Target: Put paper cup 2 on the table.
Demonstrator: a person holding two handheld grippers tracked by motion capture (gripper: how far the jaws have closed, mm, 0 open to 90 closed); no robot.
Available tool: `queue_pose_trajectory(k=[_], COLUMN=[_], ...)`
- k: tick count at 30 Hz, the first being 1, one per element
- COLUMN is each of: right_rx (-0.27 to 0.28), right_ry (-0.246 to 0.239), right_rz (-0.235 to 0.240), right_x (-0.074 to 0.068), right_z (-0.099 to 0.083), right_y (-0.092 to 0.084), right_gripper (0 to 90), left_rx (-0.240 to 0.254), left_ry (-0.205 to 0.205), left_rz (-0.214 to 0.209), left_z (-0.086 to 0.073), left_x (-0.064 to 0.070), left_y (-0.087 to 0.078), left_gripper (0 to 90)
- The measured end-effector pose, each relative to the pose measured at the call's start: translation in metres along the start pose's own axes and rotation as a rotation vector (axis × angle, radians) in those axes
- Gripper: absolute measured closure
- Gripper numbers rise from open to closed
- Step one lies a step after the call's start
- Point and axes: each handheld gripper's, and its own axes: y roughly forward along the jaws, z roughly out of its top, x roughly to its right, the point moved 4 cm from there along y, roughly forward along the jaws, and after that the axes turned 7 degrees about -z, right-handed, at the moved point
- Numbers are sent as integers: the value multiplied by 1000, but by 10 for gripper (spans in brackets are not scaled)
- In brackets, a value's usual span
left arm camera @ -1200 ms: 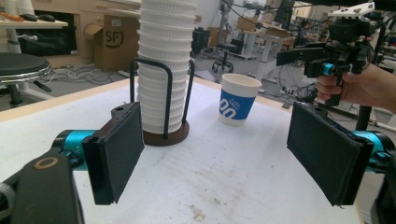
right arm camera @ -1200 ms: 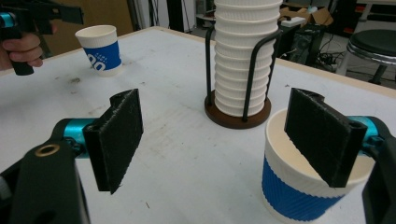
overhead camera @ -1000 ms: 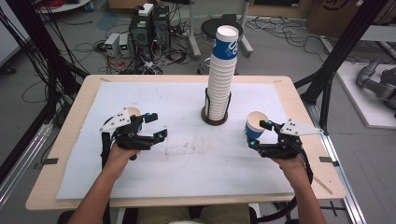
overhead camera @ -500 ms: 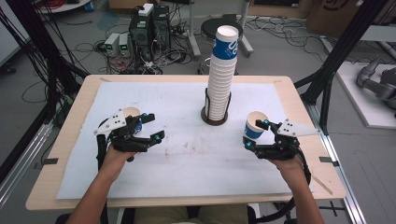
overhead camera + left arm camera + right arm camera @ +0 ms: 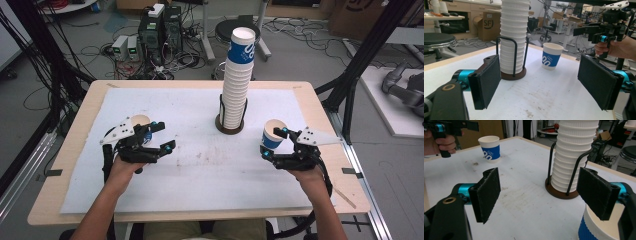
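A tall stack of white paper cups stands in a black wire holder at the table's middle. A single blue-and-white cup stands just behind my left gripper, which is open with nothing between its pads. A second blue-and-white cup stands against the far jaw of my right gripper. In the right gripper view that cup sits low under the right-hand jaw, outside the gap, and the gripper is open and empty. Both grippers point toward the stack.
A white sheet covers the wooden table. Black frame posts stand at the table's left and right. Computers and cables lie on the floor beyond the far edge. A round stool stands behind the stack.
My right gripper has edged slightly to the left beside its cup. The left gripper and both cups have stayed put.
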Motion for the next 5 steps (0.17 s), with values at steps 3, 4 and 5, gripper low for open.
queue_pose_trajectory(k=[3,4,5], right_rx=[0,-1,-1], right_ry=[-2,-1,-1], right_rz=[0,1,1], right_x=[1,1,1], right_z=[0,0,0], right_y=[1,2,2], right_gripper=[198,198,198], left_rx=[-4,-4,-4], left_ry=[-1,-2,-2], left_rz=[0,3,3], left_z=[-1,-1,-1], left_x=[0,-1,-1], left_y=[0,-1,-1], left_gripper=[186,186,186])
